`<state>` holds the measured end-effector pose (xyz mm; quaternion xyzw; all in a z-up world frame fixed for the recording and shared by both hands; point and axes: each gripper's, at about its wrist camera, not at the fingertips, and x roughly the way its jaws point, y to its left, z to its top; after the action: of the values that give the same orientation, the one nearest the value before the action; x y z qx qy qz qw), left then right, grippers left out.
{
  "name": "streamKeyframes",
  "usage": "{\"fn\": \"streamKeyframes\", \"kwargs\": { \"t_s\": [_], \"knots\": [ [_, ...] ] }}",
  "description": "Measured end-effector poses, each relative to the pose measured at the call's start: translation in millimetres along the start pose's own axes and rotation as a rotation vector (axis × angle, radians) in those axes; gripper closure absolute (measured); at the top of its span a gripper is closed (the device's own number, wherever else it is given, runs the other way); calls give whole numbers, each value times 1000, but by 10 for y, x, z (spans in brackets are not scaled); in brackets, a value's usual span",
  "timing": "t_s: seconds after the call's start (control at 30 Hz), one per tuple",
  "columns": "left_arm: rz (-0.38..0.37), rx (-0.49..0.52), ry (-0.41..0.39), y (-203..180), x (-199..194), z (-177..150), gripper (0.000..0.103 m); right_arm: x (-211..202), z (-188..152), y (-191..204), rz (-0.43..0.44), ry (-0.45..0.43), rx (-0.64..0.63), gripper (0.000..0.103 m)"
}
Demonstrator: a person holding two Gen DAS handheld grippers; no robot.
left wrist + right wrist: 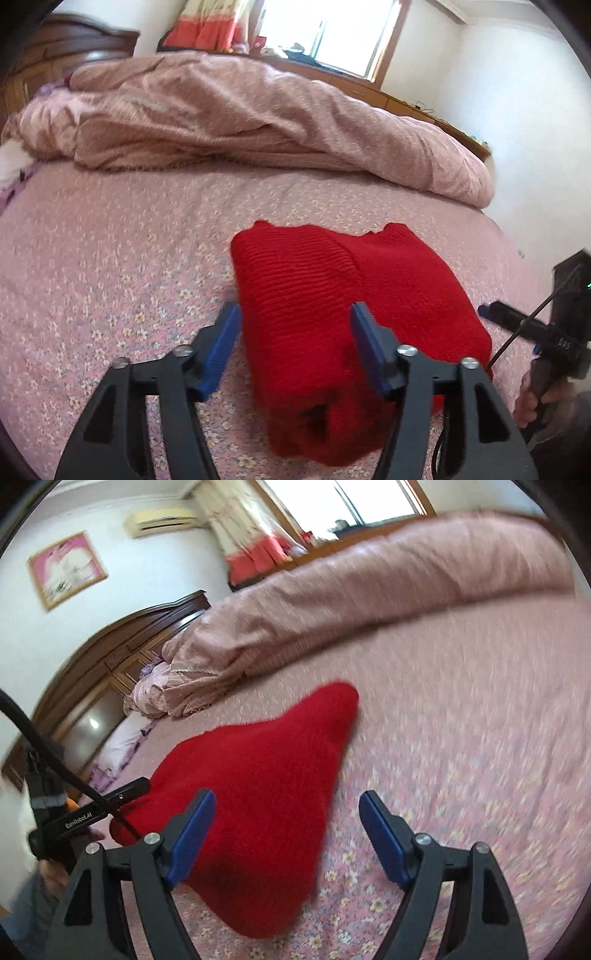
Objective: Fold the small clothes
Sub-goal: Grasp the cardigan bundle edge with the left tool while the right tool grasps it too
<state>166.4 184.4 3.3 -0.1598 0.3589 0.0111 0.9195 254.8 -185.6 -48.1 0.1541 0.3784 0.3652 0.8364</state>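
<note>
Left gripper (295,332): held low over red sweater (332,295), jaws wide apart, nothing gripped
Right gripper (288,819): angled at sweater's near right edge, spread wide, nothing gripped

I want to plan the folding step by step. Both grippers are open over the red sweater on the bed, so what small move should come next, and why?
Probably lower the left gripper and close it on the near edge of the sweater. The sweater lies folded into a block on the bed, both grippers are open and hold nothing, and the left one already straddles that edge, while the right gripper sits off to its side.
</note>
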Motion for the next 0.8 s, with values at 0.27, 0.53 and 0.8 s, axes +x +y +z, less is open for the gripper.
{"fn": "streamKeyframes", "kwargs": {
  "t_s": [0.27,0.53,0.8],
  "knots": [
    [-111,-156,151,303,389,-192,20,349,-161,-288,117,106,178,9],
    [-187,-205,138,400,503,-291,7,448,-234,-301,138,112,195,4],
    [-167,-264,145,401,418,-356,5,299,-355,-301,227,34,212,0]
  ]
}}
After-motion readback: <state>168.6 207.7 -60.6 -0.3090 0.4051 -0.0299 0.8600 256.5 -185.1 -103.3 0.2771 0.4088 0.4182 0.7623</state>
